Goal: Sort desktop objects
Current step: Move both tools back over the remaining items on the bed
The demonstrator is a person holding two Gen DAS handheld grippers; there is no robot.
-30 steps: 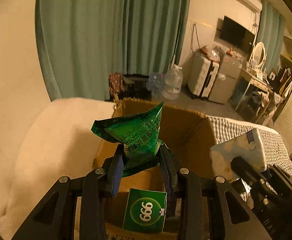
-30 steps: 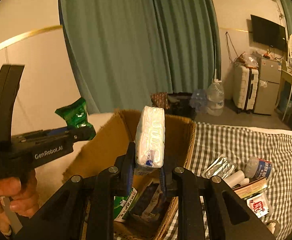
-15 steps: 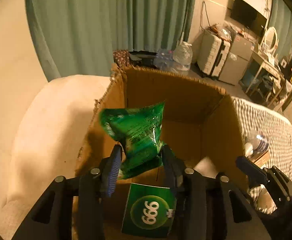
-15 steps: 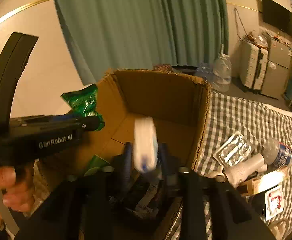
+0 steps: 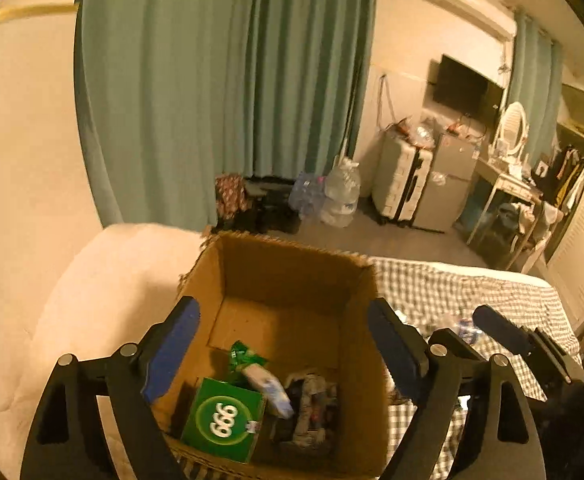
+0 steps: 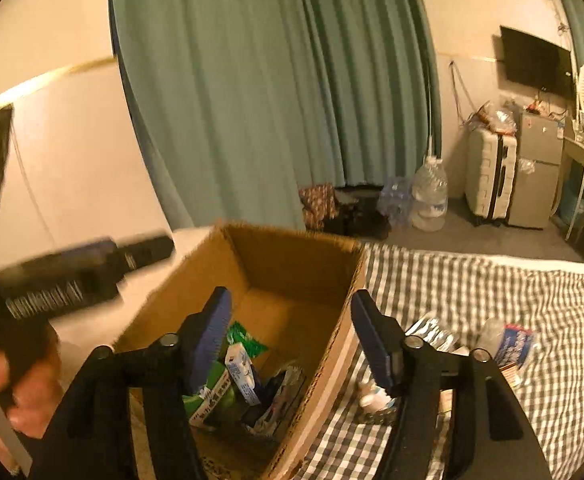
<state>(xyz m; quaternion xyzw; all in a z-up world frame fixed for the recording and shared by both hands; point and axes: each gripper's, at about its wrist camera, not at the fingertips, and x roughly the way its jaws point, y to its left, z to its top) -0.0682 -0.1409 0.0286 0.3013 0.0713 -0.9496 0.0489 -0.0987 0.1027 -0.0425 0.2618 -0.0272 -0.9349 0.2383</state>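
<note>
- The checked bedspread point(image 6: 492, 292) runs off the right edge; the small things lying on it near the box are blurred and partly hidden behind the right gripper's arms.
- The cardboard box point(image 5: 292, 276) stands open between bedspread and a pale cushion point(image 5: 104, 280); its near wall is cut off at the bottom edge.
- Left gripper point(image 5: 282, 344): fingers spreading wide over the box, nothing between them.
- Right gripper point(image 6: 290, 336): fingers opening too, empty, above the box.
- A hand point(image 6: 16, 396) at the left edge is smeared by motion.
- Inside the box lie a green "999" carton point(image 5: 222, 420), a white tissue pack point(image 5: 268, 392) tilted, and a green packet point(image 5: 246, 358) half covered; the dark clutter beside them is unreadable.
</note>
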